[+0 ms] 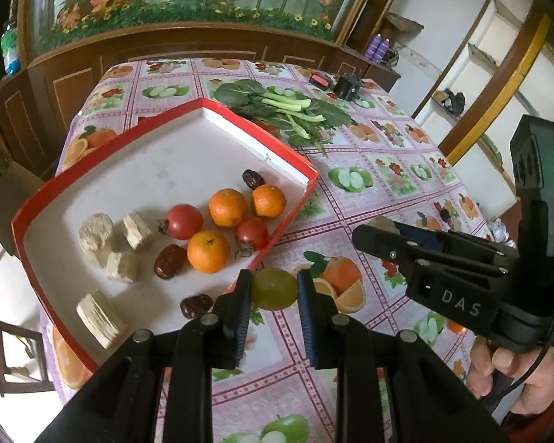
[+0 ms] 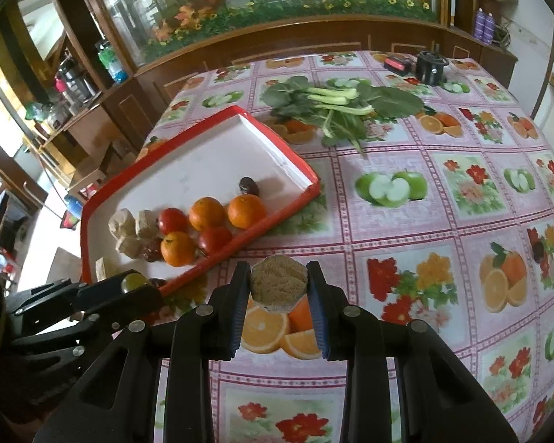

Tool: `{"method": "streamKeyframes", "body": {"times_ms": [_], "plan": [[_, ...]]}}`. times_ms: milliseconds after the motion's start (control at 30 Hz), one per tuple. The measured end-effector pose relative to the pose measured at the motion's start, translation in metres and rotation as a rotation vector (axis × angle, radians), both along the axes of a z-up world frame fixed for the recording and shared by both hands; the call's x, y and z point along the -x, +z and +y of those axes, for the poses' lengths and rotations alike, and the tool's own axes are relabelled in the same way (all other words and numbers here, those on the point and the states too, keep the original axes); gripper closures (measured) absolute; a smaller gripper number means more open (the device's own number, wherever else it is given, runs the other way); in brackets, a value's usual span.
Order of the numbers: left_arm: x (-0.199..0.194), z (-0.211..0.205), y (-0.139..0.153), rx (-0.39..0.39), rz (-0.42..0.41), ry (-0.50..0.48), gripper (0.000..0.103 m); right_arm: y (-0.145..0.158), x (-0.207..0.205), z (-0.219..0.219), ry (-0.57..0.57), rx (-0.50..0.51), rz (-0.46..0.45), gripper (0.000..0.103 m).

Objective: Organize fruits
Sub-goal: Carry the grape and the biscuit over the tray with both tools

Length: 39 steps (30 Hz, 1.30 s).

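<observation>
Closest to me, the left gripper [image 1: 273, 288] is clamped on a green grape [image 1: 274, 288], which it holds above the table [image 1: 387, 192] just beside the near edge of the red tray [image 1: 288, 151]. The right gripper [image 2: 278, 284] is closed on a tan crumbly chunk [image 2: 279, 285] and holds it over the fruit-printed tablecloth [image 2: 443, 199], near the same tray edge.

Inside the tray there are three oranges [image 1: 208, 251], two small tomatoes [image 1: 184, 221], a few dark red dates [image 1: 169, 261] and several pale chunks [image 1: 96, 234] like the one in the right gripper. They lie together in the near part of the tray, and its far part is bare white.

Behind the tray, leafy green vegetables [image 1: 288, 109] lie on the table. At the far edge stand a black cylinder [image 2: 430, 66] and a red-and-black device [image 2: 398, 64].
</observation>
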<state>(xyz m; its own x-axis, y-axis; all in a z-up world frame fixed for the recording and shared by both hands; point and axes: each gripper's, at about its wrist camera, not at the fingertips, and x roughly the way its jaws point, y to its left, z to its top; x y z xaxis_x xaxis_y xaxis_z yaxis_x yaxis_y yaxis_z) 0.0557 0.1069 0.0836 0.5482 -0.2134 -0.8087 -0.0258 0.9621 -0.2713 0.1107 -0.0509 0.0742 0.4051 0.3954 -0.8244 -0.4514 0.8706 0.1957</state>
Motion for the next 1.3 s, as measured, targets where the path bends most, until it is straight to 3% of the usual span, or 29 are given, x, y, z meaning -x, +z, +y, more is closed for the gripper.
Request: {"method": "streamKeyframes", "body": {"times_ms": [200,433,1300], "plan": [[-0.014,0.009,0.008,-0.031,-0.009,-0.003,0.076,0.001,-0.008,0.003,-0.003,-0.037,0.008,0.074],[-0.031,0.024,0.012,-0.014,-0.020,0.025,0.076,0.006,-0.021,0.002,-0.033,-0.081,0.020,0.074],[-0.050,0.058,0.005,-0.010,-0.004,0.087,0.076,0.006,-0.039,0.027,0.020,-0.107,0.024,0.074]]}}
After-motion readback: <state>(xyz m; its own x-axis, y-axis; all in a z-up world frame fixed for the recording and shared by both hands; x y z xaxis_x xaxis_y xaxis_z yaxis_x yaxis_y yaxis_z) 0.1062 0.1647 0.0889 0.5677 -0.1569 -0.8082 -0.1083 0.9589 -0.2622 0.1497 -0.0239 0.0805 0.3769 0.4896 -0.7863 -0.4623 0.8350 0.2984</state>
